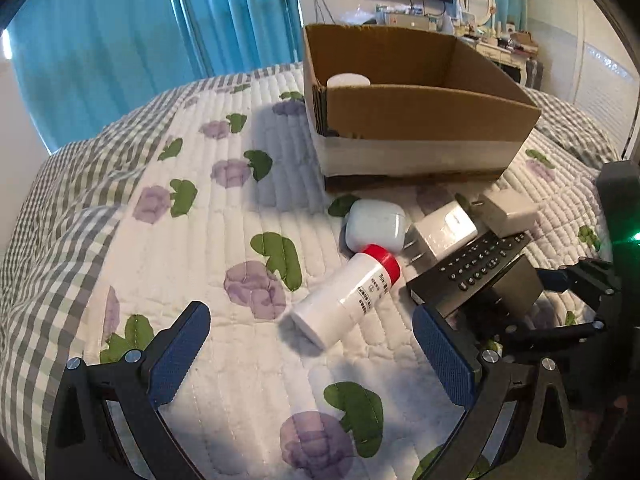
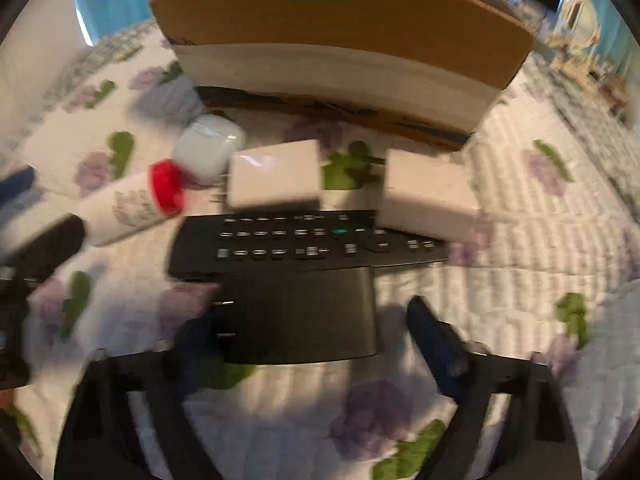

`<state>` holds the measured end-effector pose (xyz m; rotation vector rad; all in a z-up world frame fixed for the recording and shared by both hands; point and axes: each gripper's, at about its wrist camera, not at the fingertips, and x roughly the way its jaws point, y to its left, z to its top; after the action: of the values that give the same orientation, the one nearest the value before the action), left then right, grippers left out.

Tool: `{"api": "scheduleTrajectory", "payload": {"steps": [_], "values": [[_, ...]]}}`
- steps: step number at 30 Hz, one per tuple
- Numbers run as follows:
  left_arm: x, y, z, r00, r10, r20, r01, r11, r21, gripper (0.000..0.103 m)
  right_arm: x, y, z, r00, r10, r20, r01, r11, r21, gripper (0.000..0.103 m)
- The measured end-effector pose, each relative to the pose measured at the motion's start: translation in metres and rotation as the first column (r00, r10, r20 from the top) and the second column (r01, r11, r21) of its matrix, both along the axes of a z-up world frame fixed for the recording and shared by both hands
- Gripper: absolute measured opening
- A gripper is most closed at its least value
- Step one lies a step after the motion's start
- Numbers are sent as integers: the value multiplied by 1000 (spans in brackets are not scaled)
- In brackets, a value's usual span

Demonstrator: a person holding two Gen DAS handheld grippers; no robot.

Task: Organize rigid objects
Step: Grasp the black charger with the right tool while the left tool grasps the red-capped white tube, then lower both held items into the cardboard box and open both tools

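Below me lies a flowered quilt [image 1: 224, 208] with a cluster of objects on it. In the left wrist view my left gripper [image 1: 312, 356] hangs open just short of a white bottle with a red cap [image 1: 348, 292], touching nothing. Beyond the bottle are a white earbud case [image 1: 374, 224], two white chargers [image 1: 444, 232] [image 1: 508, 208] and a black remote [image 1: 476, 264]. In the blurred right wrist view my right gripper [image 2: 304, 320] straddles a black power adapter [image 2: 300, 316]. A gap shows at its right finger, so the jaws are open.
An open cardboard box [image 1: 420, 120] stands just behind the cluster, with a white round container [image 1: 348, 80] in its near left corner. Teal curtains [image 1: 120, 40] hang at the back left, and a cluttered dresser [image 1: 500, 36] stands behind the box.
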<state>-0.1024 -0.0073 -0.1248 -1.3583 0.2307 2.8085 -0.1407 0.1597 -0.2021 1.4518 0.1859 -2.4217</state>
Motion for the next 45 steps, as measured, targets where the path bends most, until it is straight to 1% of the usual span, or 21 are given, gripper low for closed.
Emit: {"api": "scheduleTrajectory", "payload": {"steps": [2, 4, 6, 7, 8, 9, 10, 11, 13, 18, 19, 20, 21, 23, 24, 25, 27, 32, 34, 40, 45], "values": [[-4, 1, 2, 1000, 4, 26, -4, 1000, -8, 103, 6, 0, 5, 1000, -2, -29, 2, 1000, 5, 68], [-8, 0, 8, 999, -12, 37, 12, 1000, -2, 103, 15, 4, 16, 996, -21, -88, 23, 1000, 20, 67], [-15, 0, 12, 998, -38, 47, 38, 999, -1, 102, 19, 15, 33, 992, -44, -116, 38, 998, -54, 67], [-21, 2, 10, 997, -54, 63, 55, 998, -13, 99, 19, 19, 41, 991, -51, -124, 42, 996, -74, 67], [-26, 5, 7, 995, -63, 83, 66, 997, -35, 92, 17, 22, 48, 989, -56, -138, 45, 996, -80, 67], [-31, 8, 1, 992, -71, 108, 79, 995, -68, 88, 15, 25, 56, 985, -61, -162, 50, 996, -72, 67], [-36, 11, -6, 987, -81, 137, 93, 992, -87, 81, 13, 27, 61, 982, -61, -177, 51, 997, -62, 67], [-40, 13, -14, 982, -88, 167, 105, 990, -99, 77, 9, 30, 65, 980, -65, -187, 55, 997, -57, 67], [-42, 18, -26, 974, -109, 199, 133, 985, -112, 77, 4, 36, 66, 980, -82, -184, 72, 995, -62, 67], [-49, 31, -38, 964, -157, 214, 186, 975, -120, 77, -9, 44, 55, 983, -112, -145, 105, 993, -58, 67], [-51, 33, -41, 963, -155, 221, 187, 974, -132, 75, -11, 45, 52, 984, -119, -136, 112, 992, -56, 67], [-53, 35, -44, 959, -158, 235, 193, 972, -136, 66, -14, 45, 48, 984, -126, -129, 120, 991, -57, 67], [-54, 35, -45, 956, -162, 243, 198, 972, -130, 60, -13, 46, 47, 983, -134, -124, 128, 990, -62, 67], [-52, 35, -43, 956, -167, 242, 202, 971, -130, 53, -10, 51, 46, 982, -143, -123, 134, 988, -76, 67], [-50, 35, -40, 958, -165, 235, 200, 970, -136, 51, -9, 52, 47, 982, -144, -124, 135, 988, -79, 67], [-47, 35, -38, 961, -157, 225, 193, 970, -148, 45, -7, 53, 48, 981, -144, -127, 134, 988, -80, 67], [-41, 35, -29, 968, -149, 203, 183, 970, -160, 42, -1, 54, 51, 979, -147, -140, 137, 987, -78, 67], [-19, 33, -3, 974, -150, 167, 171, 979, -114, 37, 13, 56, 63, 974, -151, -168, 141, 988, -68, 67], [-12, 35, 8, 976, -155, 156, 172, 980, -100, 37, 20, 56, 73, 971, -145, -189, 135, 989, -63, 67], [5, 44, 53, 981, -176, 76, 182, 981, -73, 37, 41, 53, 113, 955, -123, -271, 112, 992, -56, 67], [5, 45, 98, 981, -194, 4, 194, 980, -52, 37, 52, 54, 147, 938, -118, -327, 101, 992, -70, 67]]}}
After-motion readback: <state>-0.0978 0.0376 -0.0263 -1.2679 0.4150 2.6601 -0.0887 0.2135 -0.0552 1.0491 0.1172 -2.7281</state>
